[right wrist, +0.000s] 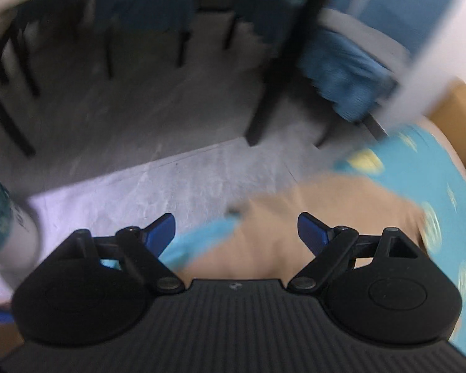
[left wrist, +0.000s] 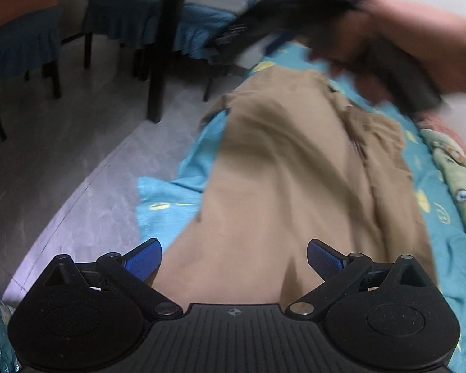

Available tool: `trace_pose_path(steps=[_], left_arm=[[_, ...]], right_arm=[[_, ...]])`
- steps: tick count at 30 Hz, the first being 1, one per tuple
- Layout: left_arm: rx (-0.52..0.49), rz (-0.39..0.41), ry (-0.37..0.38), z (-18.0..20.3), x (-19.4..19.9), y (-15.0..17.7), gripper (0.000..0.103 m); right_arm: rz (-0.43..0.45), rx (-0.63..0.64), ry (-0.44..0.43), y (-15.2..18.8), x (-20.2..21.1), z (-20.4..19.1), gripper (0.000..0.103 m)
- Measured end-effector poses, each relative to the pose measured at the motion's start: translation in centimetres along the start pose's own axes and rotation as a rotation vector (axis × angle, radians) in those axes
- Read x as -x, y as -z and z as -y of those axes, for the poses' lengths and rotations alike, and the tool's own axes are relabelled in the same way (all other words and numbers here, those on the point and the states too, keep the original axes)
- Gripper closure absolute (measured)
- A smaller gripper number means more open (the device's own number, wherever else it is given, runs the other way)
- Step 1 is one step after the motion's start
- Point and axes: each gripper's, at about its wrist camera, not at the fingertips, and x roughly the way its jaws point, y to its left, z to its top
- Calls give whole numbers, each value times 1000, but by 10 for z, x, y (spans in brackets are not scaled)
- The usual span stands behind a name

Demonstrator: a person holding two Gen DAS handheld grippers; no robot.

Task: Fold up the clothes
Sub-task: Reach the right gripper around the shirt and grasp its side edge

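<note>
Nearest the tan garment's close end, the left gripper (left wrist: pixel 234 259) hangs with its blue pads (left wrist: pixel 143 261) spread wide and nothing between them, so the cloth is lying free rather than held; that fits a pause between folds, with the hand lining up a fresh grab.

The tan garment (left wrist: pixel 295 186) itself lies stretched lengthwise on the turquoise sheet (left wrist: pixel 431 214), laid out flat so an edge can be carried across.

At the garment's far end, a person's hand (left wrist: pixel 419 43) carries the other tool, heavily blurred.

Its own view shows the right gripper (right wrist: pixel 236 233) also gaping and empty, above what is probably the garment's edge, beside the grey floor (right wrist: pixel 158 186).
</note>
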Motion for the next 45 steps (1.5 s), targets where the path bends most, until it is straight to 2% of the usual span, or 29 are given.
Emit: trace_pose_path(steps=[3, 8, 12, 13, 14, 16, 23, 29, 32, 40, 45], left_arm=[[30, -27, 0, -13, -13, -3, 2], [88, -53, 13, -22, -25, -4, 3], [97, -62, 26, -22, -25, -1, 3], [97, -65, 29, -22, -25, 0, 3], [94, -65, 31, -22, -25, 0, 3], [87, -64, 33, -20, -26, 1, 3], [90, -62, 27, -19, -29, -1, 3], [79, -59, 18, -18, -32, -1, 3], [78, -59, 16, -18, -33, -2, 3], [75, -60, 15, -20, -35, -3, 3], [77, -59, 19, -23, -32, -3, 3]], right_arm=[[-102, 157, 7, -25, -64, -21, 16], [-262, 312, 43, -33, -143, -44, 16], [-327, 332, 66, -26, -173, -43, 17], [-337, 338, 70, -23, -176, -42, 20], [-351, 340, 73, -19, -179, -39, 27], [-370, 329, 89, -15, -184, -34, 28], [-348, 330, 137, -1, -183, -24, 38], [-290, 384, 170, 12, -183, -33, 38], [-266, 401, 196, 15, -183, -36, 53], [-248, 395, 178, 14, -183, -34, 64], [-247, 412, 190, 14, -186, -37, 81]])
